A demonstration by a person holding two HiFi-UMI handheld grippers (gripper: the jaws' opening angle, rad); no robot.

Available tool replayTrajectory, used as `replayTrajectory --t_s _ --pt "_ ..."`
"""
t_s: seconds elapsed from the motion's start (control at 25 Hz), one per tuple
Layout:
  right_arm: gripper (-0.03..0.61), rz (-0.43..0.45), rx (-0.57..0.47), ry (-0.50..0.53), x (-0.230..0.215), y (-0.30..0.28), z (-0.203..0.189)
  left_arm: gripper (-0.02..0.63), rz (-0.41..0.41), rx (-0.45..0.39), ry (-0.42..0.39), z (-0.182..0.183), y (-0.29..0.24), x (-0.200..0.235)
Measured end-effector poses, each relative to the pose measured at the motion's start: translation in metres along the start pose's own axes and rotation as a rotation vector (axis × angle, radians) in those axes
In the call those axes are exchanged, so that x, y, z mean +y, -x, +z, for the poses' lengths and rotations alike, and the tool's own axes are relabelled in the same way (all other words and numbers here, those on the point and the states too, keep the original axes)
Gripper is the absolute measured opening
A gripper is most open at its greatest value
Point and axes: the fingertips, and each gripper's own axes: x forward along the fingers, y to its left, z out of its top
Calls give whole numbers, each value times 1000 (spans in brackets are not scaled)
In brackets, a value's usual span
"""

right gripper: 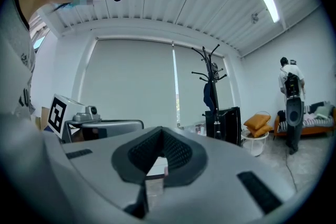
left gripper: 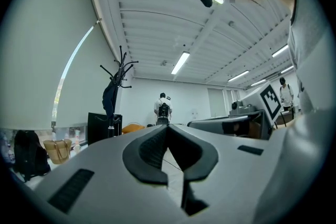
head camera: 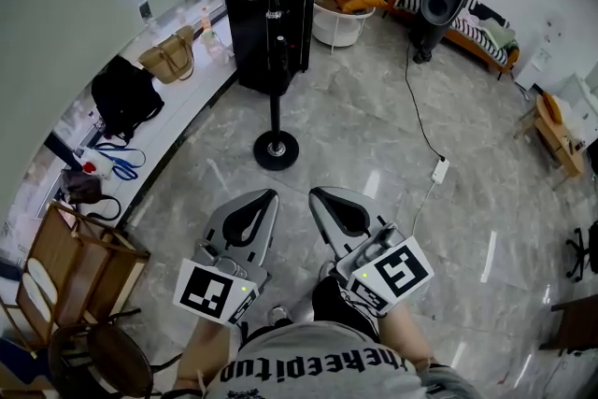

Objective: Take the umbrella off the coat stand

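**Claws.** Left claw (head camera: 268,195) and right claw (head camera: 318,194) are both closed and empty. They are held level, side by side, and aimed at the coat stand (head camera: 276,112), well short of it.

**Task item.** The umbrella (left gripper: 109,101) is judged to be the dark blue folded shape hanging high on the stand, just under the hooks. It has not been touched.

**Hazards.**
1. Neither claw can take hold until it is opened. Reaching in closed would only knock the umbrella.
2. The stand rests on one small round base (head camera: 277,150). A sideways pull could tip it against the black cabinet (head camera: 266,5) just behind. Lifting the umbrella clear of its hook first looks safer.
3. Neighbouring hooks may snag the fabric or strap.
4. A cable (head camera: 419,112) crosses the floor to the right and could trip the person.
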Motion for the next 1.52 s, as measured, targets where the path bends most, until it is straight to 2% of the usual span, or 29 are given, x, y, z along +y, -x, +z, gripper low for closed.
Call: replayTrajectory --t_s 0.68,1.0,1.52 --pt "11 110 44 15 -99 -26 -2 15 113 14 11 -8 -98 11" --pt "12 174 37 -22 -141 -27 1 15 170 12 -3 -11 -138 7" --pt "12 231 22 -52 -185 -27 -8 15 244 32 -31 -21 -174 1"
